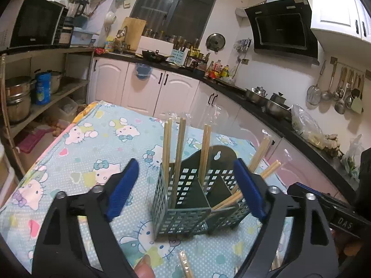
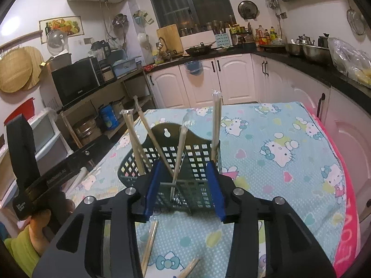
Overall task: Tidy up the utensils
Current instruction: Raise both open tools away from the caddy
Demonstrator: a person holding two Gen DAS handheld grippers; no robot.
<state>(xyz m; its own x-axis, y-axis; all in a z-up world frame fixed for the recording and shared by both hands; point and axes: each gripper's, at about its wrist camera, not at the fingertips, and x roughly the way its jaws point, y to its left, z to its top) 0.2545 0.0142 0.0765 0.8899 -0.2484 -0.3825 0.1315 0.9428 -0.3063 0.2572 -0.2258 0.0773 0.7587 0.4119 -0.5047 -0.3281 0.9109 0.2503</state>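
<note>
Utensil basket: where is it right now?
The utensil basket stands on the cartoon-print tablecloth, centred ahead of both grippers in both wrist views, with wrapped chopsticks standing in it and loose pairs lying just in front.

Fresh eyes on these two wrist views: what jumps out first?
The dark green utensil basket in the middle of the cartoon-cat tablecloth, with wrapped chopsticks standing and leaning in it. Both grippers, left and right, frame it with blue pads apart, holding nothing. More chopsticks lie loose on the cloth nearest the cameras.
</note>
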